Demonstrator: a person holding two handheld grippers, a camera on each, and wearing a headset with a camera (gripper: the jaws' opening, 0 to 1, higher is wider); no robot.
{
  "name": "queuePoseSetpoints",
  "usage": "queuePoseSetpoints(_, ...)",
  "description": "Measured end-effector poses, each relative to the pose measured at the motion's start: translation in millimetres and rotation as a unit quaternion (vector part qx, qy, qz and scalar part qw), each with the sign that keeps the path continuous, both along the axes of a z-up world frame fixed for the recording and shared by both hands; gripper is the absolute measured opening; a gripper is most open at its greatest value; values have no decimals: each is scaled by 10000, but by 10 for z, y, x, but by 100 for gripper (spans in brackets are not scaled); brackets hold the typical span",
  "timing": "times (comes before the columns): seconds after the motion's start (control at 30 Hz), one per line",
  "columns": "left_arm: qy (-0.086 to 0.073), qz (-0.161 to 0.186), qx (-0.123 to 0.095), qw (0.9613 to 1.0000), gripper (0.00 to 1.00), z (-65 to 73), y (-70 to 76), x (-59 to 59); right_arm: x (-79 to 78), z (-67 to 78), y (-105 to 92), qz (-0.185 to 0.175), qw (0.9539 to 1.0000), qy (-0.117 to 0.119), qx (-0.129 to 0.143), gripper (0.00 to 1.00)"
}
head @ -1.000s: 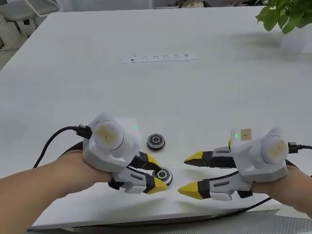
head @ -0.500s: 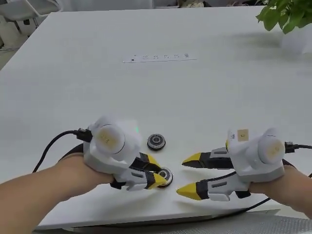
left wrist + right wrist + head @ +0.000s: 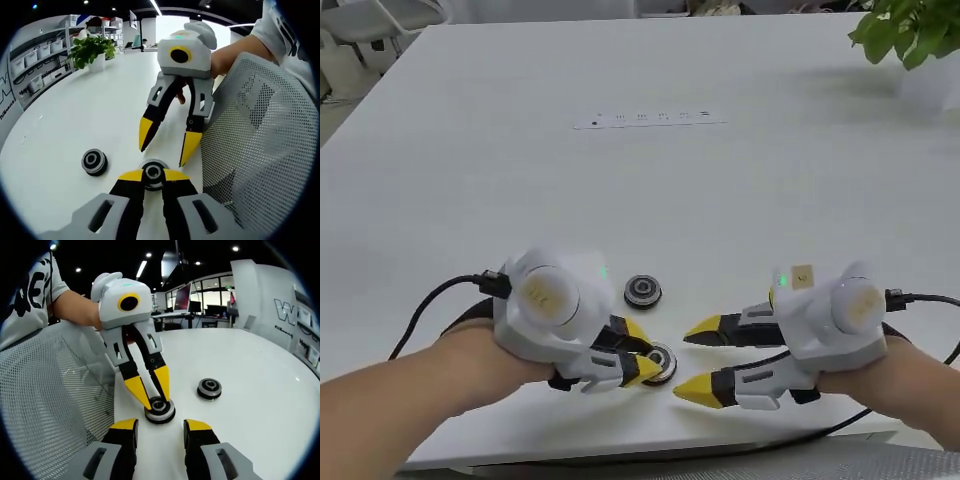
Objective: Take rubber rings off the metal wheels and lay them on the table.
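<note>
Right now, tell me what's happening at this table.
A person works a gripper in each hand. The left gripper is shut on the near wheel at the front edge of the table. The right gripper is open, tips pointed at that wheel, just short of it. The second wheel lies apart, untouched.

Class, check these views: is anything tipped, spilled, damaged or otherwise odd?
Nothing stands out: near wheel and far wheel lie flat on the table, left gripper closed on the near one, right gripper open.
</note>
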State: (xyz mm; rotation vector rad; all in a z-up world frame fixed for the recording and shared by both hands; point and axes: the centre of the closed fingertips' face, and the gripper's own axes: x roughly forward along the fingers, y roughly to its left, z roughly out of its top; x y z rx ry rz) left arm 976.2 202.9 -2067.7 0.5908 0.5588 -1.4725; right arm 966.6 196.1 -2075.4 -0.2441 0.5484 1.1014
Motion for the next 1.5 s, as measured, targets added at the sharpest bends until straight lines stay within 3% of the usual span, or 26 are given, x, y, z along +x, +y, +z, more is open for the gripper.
queuePoseSetpoints(0.77,-27,44,-50,10000,8,-3,1,10,-2,-87,97,146,9999,39,-77,29)
queuePoseSetpoints(1.23,-37,55,-64,10000,8,-3,-2,9,53,-74,111,14,10000,-6,42,25)
queuePoseSetpoints(1.5,-39,51,-71,10000,8,-5,-4,9,60,-81,121,-51,9998,89,151,24)
